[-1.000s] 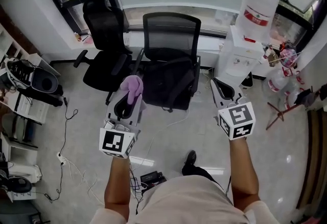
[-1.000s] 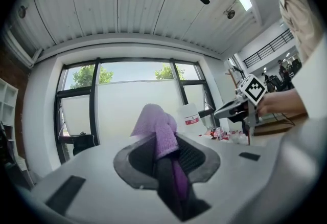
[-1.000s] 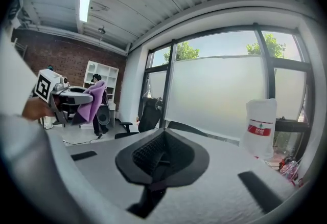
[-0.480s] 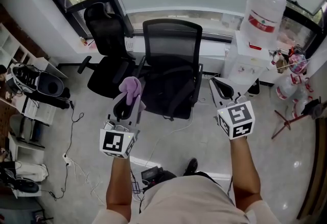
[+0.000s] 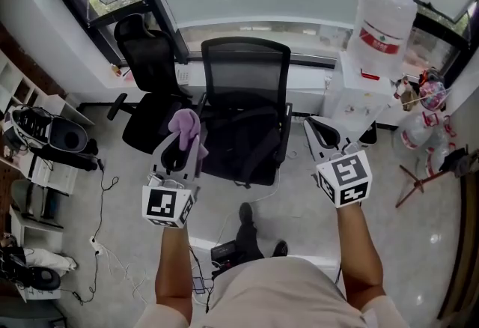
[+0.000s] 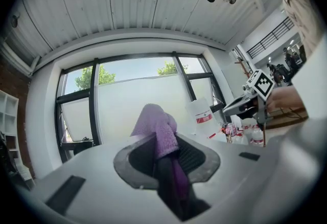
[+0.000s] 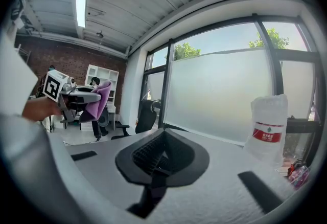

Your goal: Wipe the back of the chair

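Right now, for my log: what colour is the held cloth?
Purple fuzzy cloth; left gripper view.

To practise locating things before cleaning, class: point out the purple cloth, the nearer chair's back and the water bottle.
purple cloth point(image 5: 185, 124), head view, on its bunched top fold.
chair back point(image 5: 247, 68), head view, middle of the black mesh.
water bottle point(image 5: 383, 8), head view, clear body above the red label.

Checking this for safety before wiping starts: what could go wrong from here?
1. The purple cloth sticks mostly out of the left gripper's shut jaws; rubbing the mesh chair back may tug it loose.
2. Cables lie on the floor near the person's foot: a possible trip.
3. A second black chair stands right beside it, easy to mistake.
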`<state>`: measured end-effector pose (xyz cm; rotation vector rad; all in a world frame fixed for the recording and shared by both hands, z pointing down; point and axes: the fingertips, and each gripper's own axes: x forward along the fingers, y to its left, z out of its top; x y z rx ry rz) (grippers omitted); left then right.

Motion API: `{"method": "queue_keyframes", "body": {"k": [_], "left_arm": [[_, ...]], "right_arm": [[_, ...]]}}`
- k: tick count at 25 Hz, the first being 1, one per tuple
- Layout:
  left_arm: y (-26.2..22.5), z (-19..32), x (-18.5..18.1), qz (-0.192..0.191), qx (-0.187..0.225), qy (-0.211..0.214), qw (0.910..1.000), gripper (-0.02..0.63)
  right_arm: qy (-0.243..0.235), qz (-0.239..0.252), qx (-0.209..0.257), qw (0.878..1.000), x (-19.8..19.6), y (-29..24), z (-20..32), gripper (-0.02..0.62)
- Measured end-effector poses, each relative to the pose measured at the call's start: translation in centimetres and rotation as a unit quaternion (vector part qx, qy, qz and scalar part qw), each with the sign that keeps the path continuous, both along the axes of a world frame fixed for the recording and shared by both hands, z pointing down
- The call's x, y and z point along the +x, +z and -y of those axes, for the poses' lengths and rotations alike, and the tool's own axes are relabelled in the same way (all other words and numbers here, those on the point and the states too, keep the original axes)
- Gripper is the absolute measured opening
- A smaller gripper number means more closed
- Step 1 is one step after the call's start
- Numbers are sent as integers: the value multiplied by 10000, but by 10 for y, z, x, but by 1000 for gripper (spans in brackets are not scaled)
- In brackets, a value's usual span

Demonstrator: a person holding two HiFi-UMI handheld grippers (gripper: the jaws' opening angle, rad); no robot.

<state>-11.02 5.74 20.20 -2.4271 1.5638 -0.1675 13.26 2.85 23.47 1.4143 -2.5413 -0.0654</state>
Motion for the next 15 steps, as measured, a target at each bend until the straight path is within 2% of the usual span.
{"method": "queue_keyframes", "body": {"k": [8,15], "left_arm": [[7,86,-15,-145,-8,198,9997,86],[18,166,-40,-210,-37,360,9991,86]], "right_arm": [[343,-168,-23,9993,2,3,55,-5],[479,-197,-38,9986,-25,8,116,-5]]}}
